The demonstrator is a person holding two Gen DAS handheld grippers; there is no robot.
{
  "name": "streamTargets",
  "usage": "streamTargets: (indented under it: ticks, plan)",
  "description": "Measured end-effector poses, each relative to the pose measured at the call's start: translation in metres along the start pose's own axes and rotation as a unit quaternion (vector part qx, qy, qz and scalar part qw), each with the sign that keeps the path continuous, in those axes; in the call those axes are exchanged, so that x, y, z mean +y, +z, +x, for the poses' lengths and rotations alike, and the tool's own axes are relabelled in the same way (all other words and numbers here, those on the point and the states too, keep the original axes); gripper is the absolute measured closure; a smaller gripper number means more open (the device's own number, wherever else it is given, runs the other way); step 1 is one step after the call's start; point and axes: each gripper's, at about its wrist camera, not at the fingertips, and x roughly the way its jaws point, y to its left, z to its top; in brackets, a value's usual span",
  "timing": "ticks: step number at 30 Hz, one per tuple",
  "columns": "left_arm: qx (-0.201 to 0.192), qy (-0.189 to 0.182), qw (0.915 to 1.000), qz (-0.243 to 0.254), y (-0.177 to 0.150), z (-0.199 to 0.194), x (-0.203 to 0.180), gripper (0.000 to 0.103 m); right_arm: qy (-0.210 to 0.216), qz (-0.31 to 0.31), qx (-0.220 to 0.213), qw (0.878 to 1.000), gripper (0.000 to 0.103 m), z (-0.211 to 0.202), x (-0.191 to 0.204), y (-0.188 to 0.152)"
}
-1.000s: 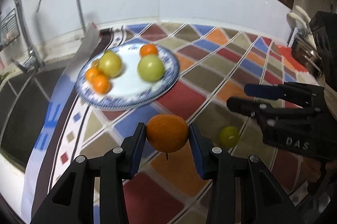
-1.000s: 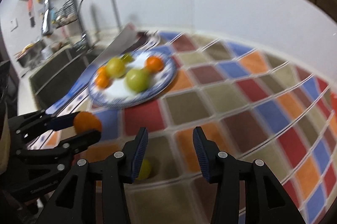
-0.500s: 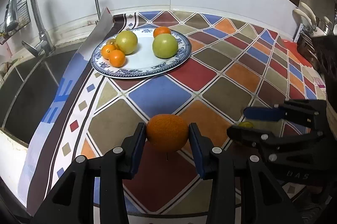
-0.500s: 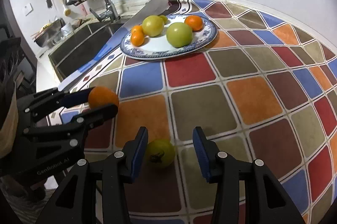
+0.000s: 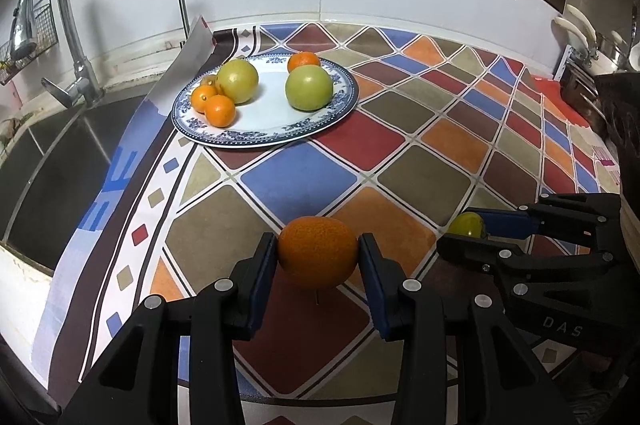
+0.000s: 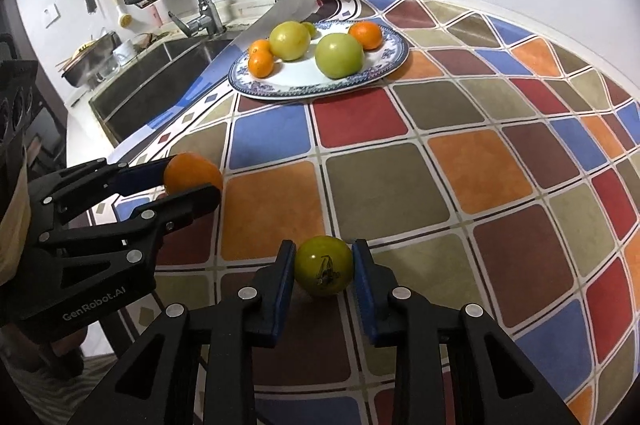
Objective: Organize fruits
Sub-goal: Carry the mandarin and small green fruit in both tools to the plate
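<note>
A blue-rimmed white plate (image 5: 320, 129) at the back of the tiled counter holds two big green fruits (image 5: 309, 87) and several small oranges (image 5: 219, 110). Near the counter's front edge my left gripper (image 5: 318, 249) is shut on an orange (image 5: 318, 261), held just above the tiles. To its right my right gripper (image 6: 324, 255) is shut on a small green-yellow fruit (image 6: 324, 271) that sits on the counter, both blue pads pressing its sides. The right wrist view shows the left gripper (image 6: 194, 185) with its orange (image 6: 191, 173) at the left; the plate (image 6: 384, 75) lies beyond.
A steel sink (image 5: 40, 165) with two taps (image 5: 76, 65) lies left of the patterned mat. A curled white sheet (image 5: 188, 53) stands behind the plate. Kitchen items (image 5: 580, 65) crowd the far right. Open tiles (image 5: 400, 145) lie between plate and grippers.
The right gripper came down around the small green-yellow fruit and closed on it. The left gripper, still holding the orange, drew back a little from the plate.
</note>
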Motion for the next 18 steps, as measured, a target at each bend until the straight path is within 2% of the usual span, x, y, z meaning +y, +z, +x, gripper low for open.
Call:
streamTargets:
  ticks: [8, 18]
  plan:
    - [-0.015, -0.001, 0.9999, 0.003, 0.01, -0.007, 0.001, 0.062, 0.001, 0.002, -0.025, 1.0, 0.073, -0.01, -0.001, 0.012]
    - [-0.058, 0.017, 0.998, 0.018, 0.05, -0.01, 0.013, 0.062, 0.002, -0.013, -0.085, 0.996, 0.073, -0.021, 0.0, 0.053]
